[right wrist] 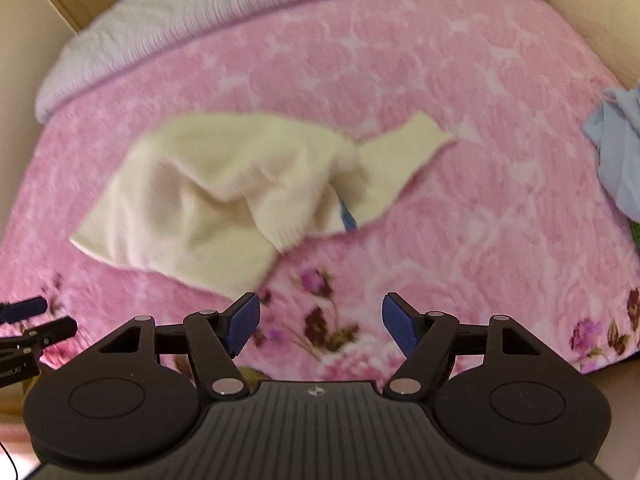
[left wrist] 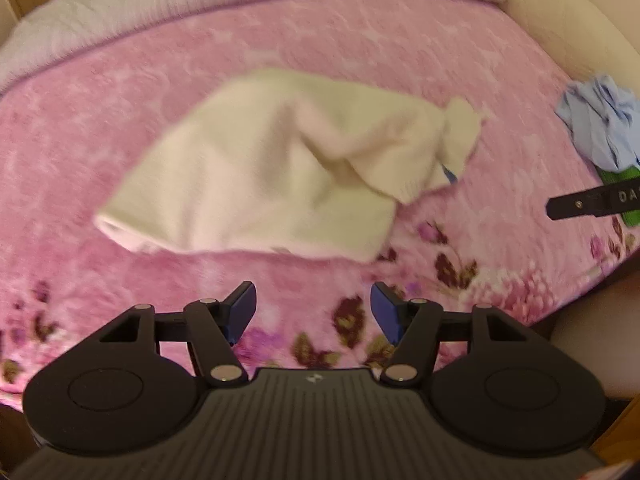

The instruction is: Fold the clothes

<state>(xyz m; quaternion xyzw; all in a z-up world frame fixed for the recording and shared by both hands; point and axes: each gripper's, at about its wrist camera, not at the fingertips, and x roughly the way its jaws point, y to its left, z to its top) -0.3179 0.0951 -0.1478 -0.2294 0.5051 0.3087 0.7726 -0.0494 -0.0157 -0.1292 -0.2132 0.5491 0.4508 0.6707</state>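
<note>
A cream knit garment (left wrist: 256, 172) lies crumpled on the pink floral blanket (left wrist: 360, 40), with 1 sleeve or corner trailing toward 2 o'clock and a ribbed edge folded over its middle. A small blue tag (left wrist: 450, 174) peeks from under it at the 4 o'clock side. In the left wrist view the garment sits at 12 o'clock from the left gripper (left wrist: 313, 310), near but apart from the blue pads; in the right wrist view it sits at 11 o'clock from the right gripper (right wrist: 320, 322), its near edge just beyond the left pad.

Both grippers are released, jaws spread wide with only blanket between them. The tip of the right gripper shows at 3 o'clock in the left view, and the left gripper's fingers (right wrist: 24, 308) show at 9 o'clock in the right view.

A light blue garment (left wrist: 604, 120) lies bunched at 2 o'clock near the bed's edge, over something green (left wrist: 624, 178). A grey ribbed cover (right wrist: 240, 12) runs along 12 o'clock.
</note>
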